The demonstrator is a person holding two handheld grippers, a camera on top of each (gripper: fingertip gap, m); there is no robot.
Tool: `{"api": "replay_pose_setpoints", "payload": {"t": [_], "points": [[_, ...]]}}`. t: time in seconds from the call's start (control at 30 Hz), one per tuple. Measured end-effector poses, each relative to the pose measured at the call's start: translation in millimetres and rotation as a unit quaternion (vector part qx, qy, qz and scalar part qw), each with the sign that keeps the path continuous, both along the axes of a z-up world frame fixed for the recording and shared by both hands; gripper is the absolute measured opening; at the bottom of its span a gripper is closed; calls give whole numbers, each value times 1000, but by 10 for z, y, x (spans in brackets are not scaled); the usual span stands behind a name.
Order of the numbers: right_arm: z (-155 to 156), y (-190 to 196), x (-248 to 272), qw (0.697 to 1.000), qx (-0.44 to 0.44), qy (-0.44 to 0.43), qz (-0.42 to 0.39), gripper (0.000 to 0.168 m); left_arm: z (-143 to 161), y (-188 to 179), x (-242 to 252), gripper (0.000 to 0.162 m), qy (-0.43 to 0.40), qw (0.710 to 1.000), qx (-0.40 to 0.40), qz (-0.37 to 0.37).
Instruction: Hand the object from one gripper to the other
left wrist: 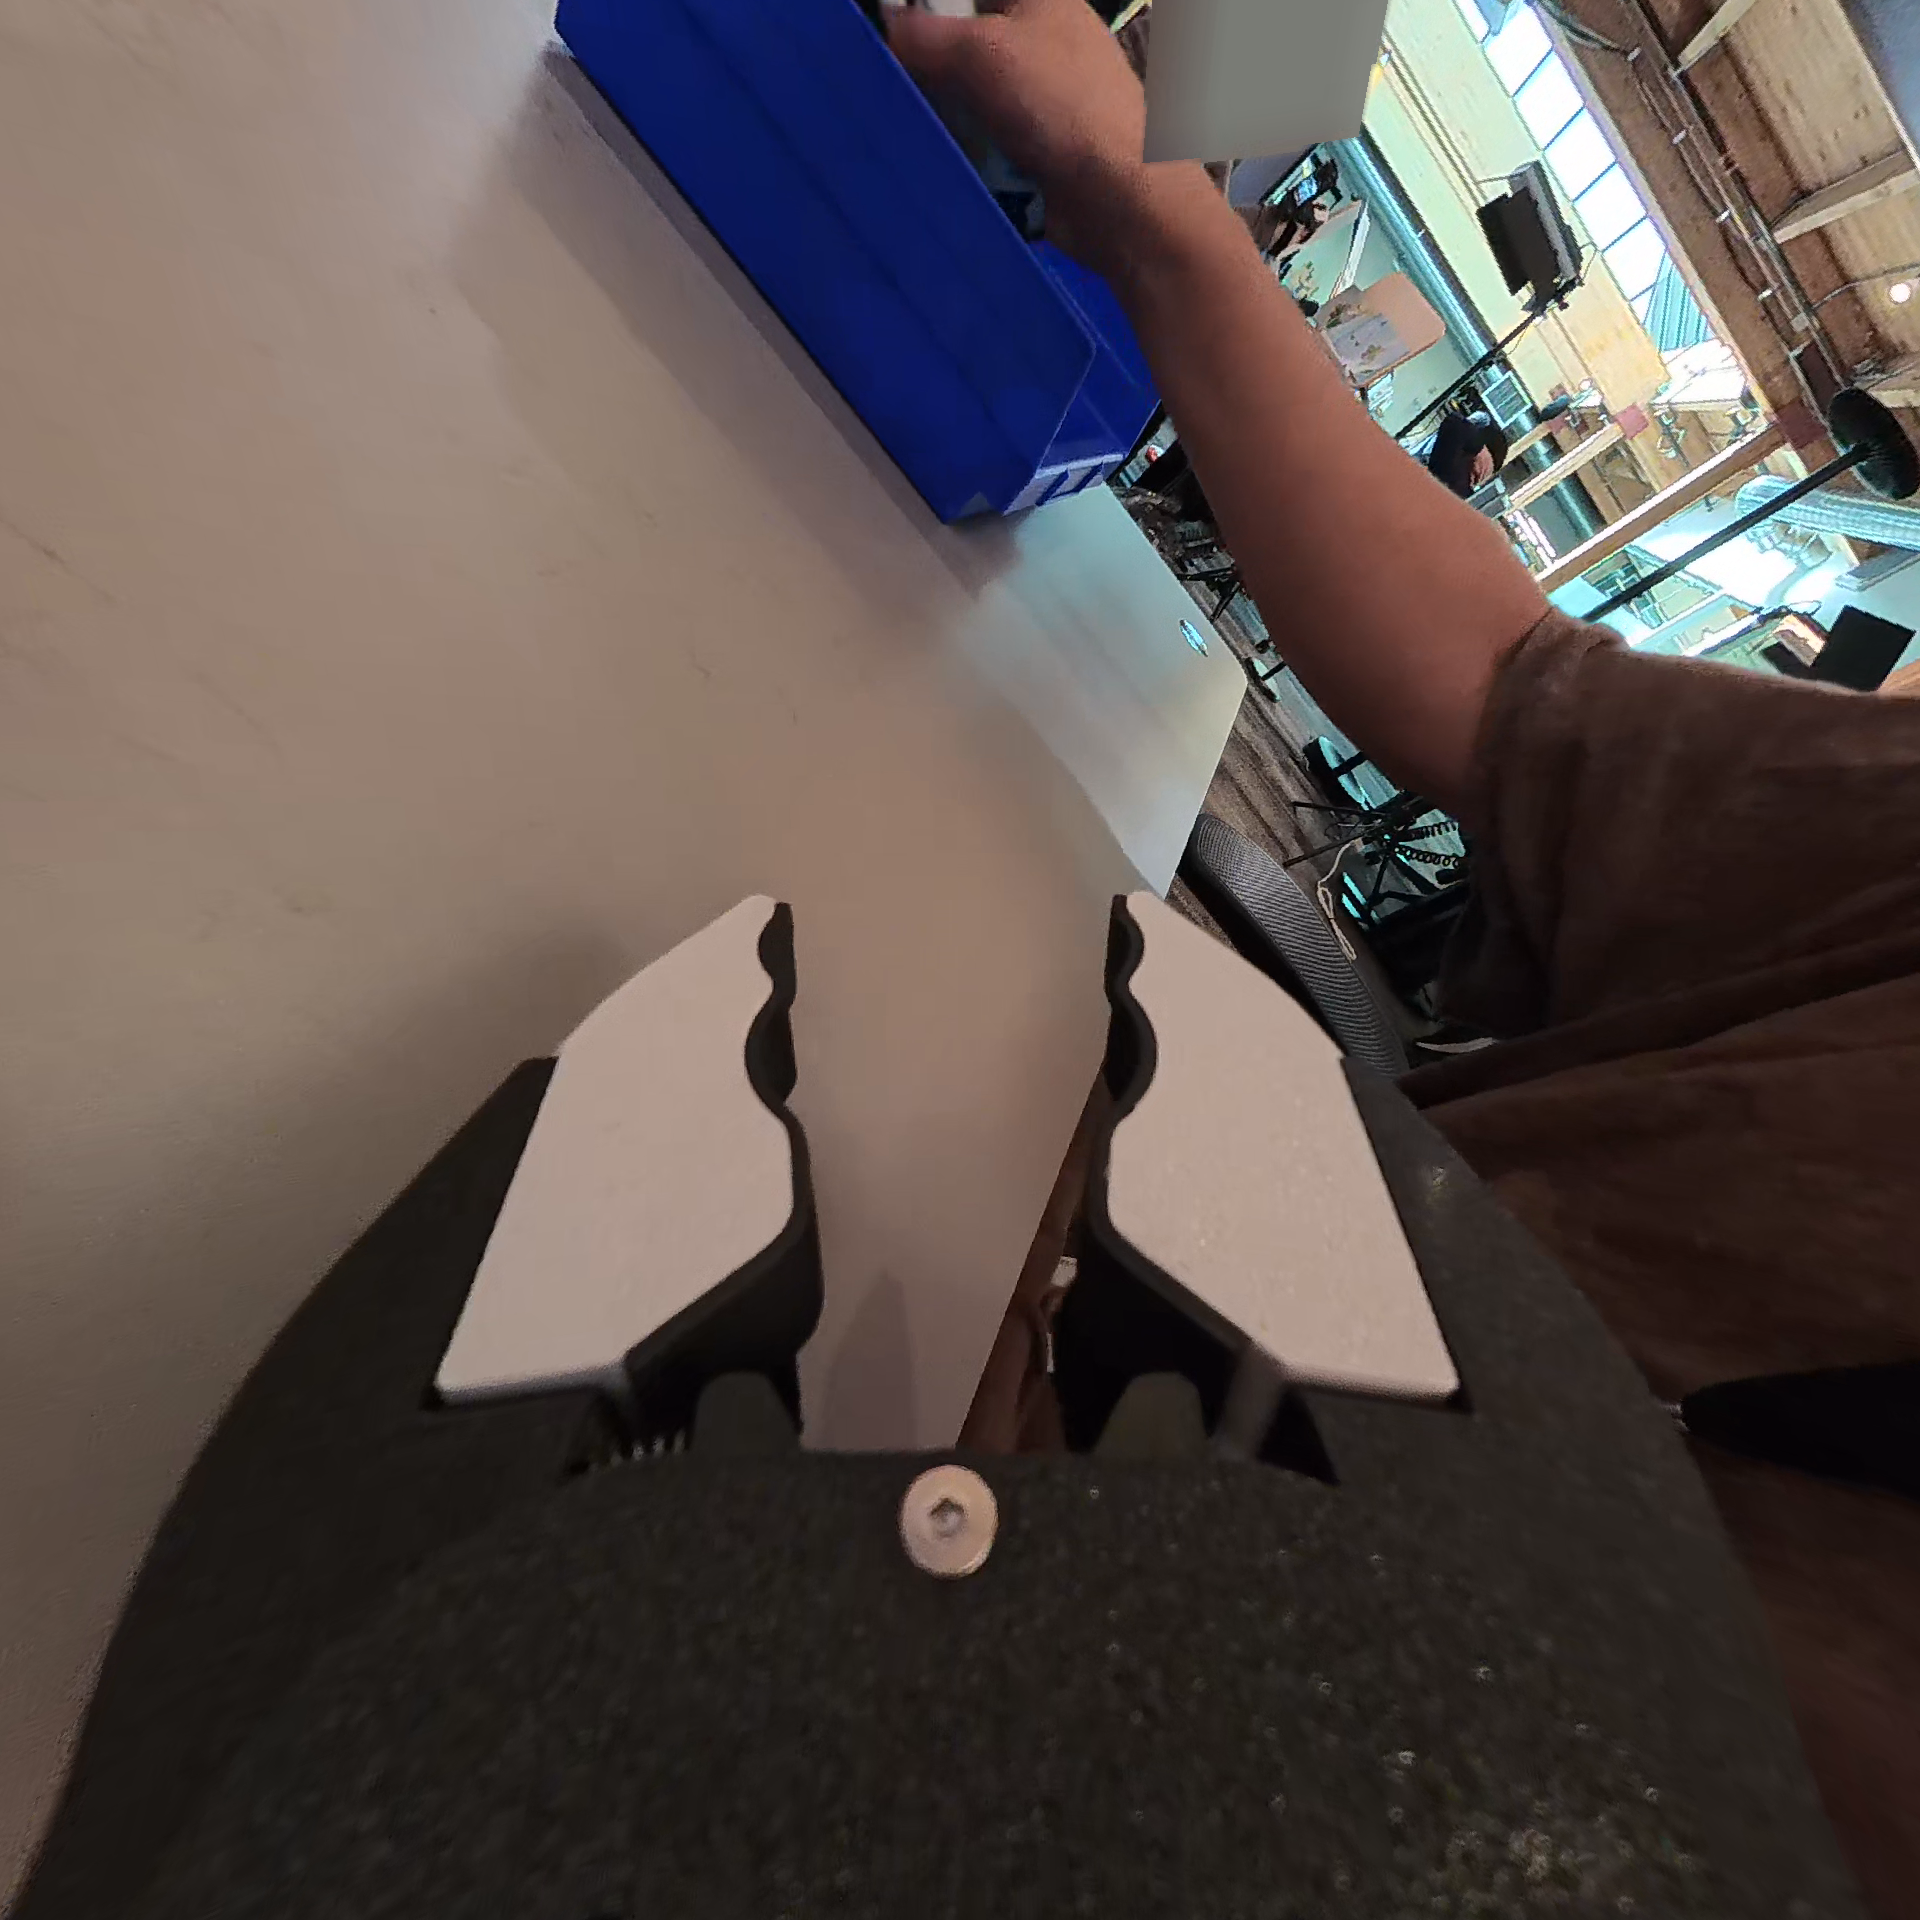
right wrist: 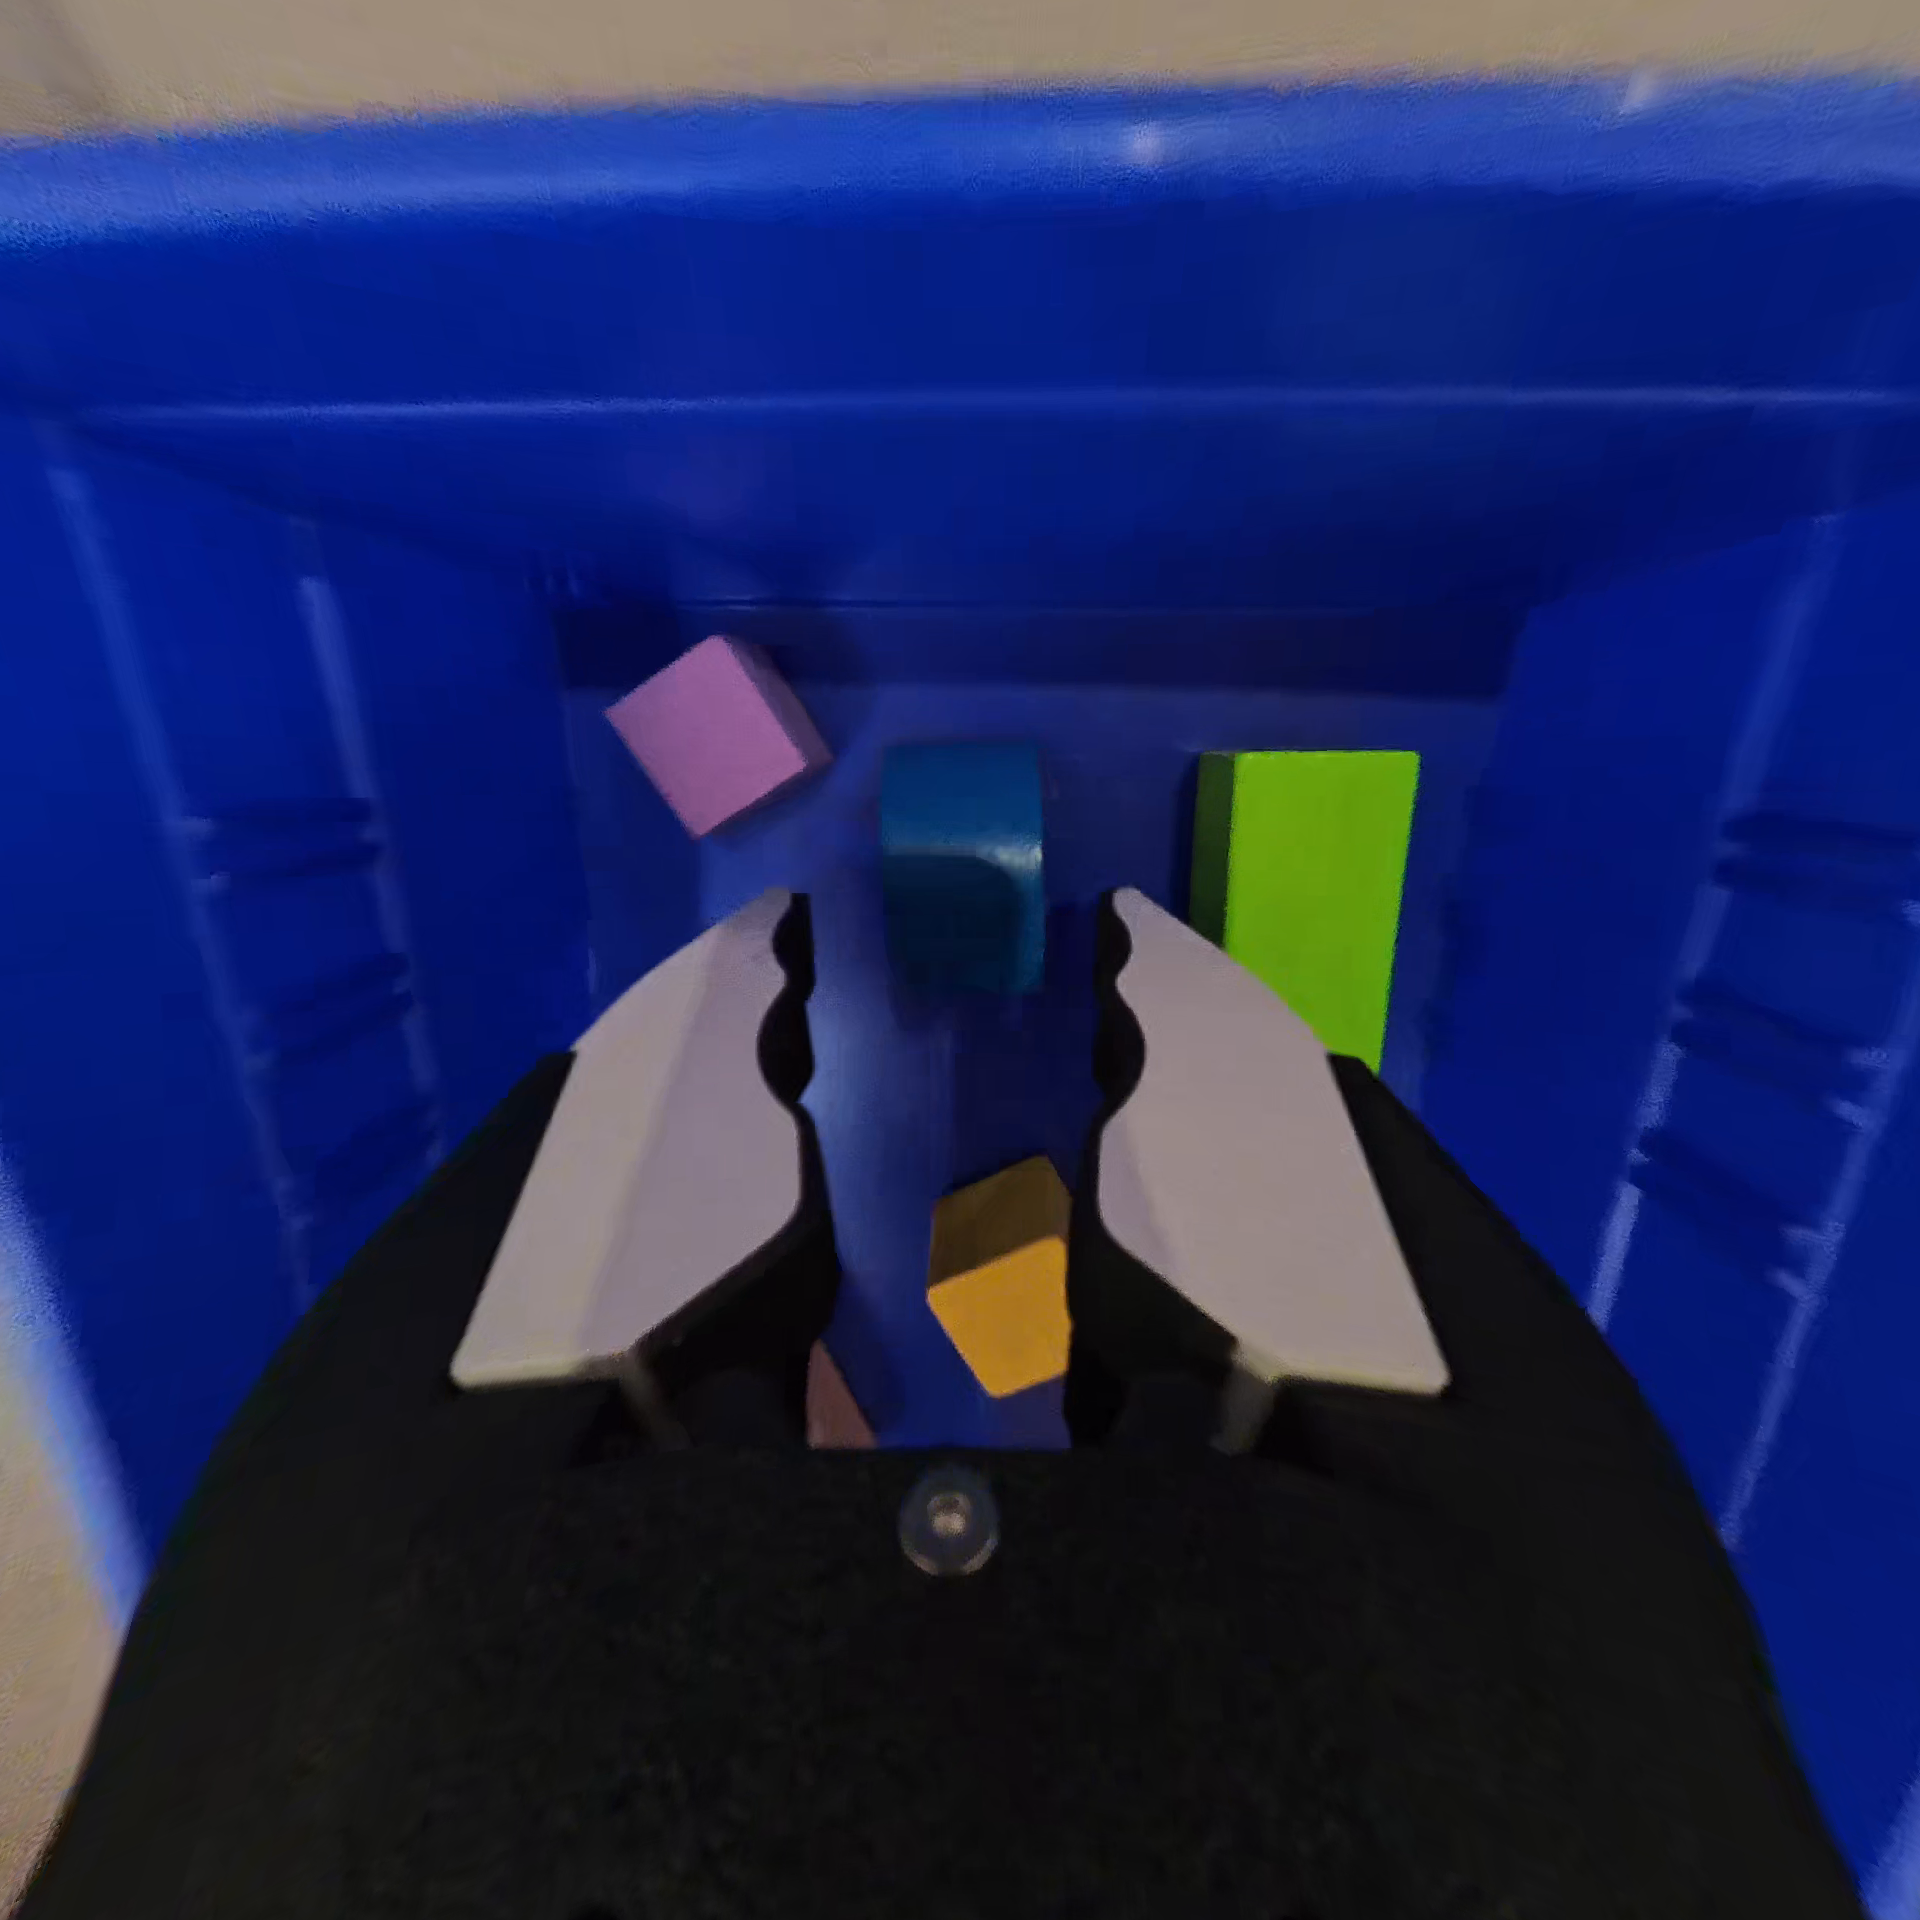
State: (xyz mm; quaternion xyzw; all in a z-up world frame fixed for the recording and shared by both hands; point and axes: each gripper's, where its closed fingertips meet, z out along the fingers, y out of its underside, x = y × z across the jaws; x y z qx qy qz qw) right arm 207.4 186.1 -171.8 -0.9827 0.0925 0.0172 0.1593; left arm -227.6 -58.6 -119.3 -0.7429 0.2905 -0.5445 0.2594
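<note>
Both hand-held grippers stand with jaws parted and nothing between them. In the right wrist view, the right hand-held gripper (right wrist: 951,914) points down into a blue bin (right wrist: 312,727) that fills most of the frame. On the bin's floor, a green block (right wrist: 1314,894) lies at centre right, just beside the right-hand finger (right wrist: 1247,1143). A blue block (right wrist: 966,862) with one rounded end sits at frame centre, just beyond the fingertips and in line with the gap. A purple cube (right wrist: 717,732) rests at upper left of centre, turned askew. A yellow block (right wrist: 1003,1278) shows lower down in the gap between the fingers, lying on the floor beneath them. A sliver of a brownish piece (right wrist: 831,1403) peeks out at the base of the gap.

In the left wrist view, the left hand-held gripper (left wrist: 951,914) hangs over the pale worktop (left wrist: 364,520), well apart from the bin (left wrist: 862,239) at upper centre. A person's arm (left wrist: 1299,436) reaches across the upper right into the bin.
</note>
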Motion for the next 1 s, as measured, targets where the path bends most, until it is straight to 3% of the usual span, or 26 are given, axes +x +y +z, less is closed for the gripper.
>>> {"api": "replay_pose_setpoints", "payload": {"t": [0.07,0.17,0.27,0.33,0.4,0.47,0.6,0.7,0.87,1.0], "points": [[358,-26,-5,999,51,-2,8,50,3,-12,2,57,-3,1000,-4,-5],[1171,-226,-65,982,179,-36,41,48,-10,-12,-9,57,0,1000,-2,-6],[1880,-684,-299,928,348,-88,98,51,-23,-3,-19,57,9,1000,7,-5],[2030,-1075,-562,881,442,-102,138,66,-26,11,-26,57,18,1000,22,-1],[1928,-1481,-852,853,495,-73,147,68,-61,60,-50,57,41,998,53,12],[1645,-1812,-1044,847,504,-70,155,60,-129,153,-99,57,85,990,105,35],[892,-2193,-998,889,436,-109,92,58,-221,332,-198,65,166,964,191,81],[534,-2321,-1015,911,404,-59,62,58,-179,355,-199,66,160,963,197,89],[378,-2413,-1001,916,396,-40,55,57,-124,417,-255,66,157,969,165,92],[385,-2406,-994,913,398,-60,67,58,262,702,-565,66,162,960,184,132]]}}
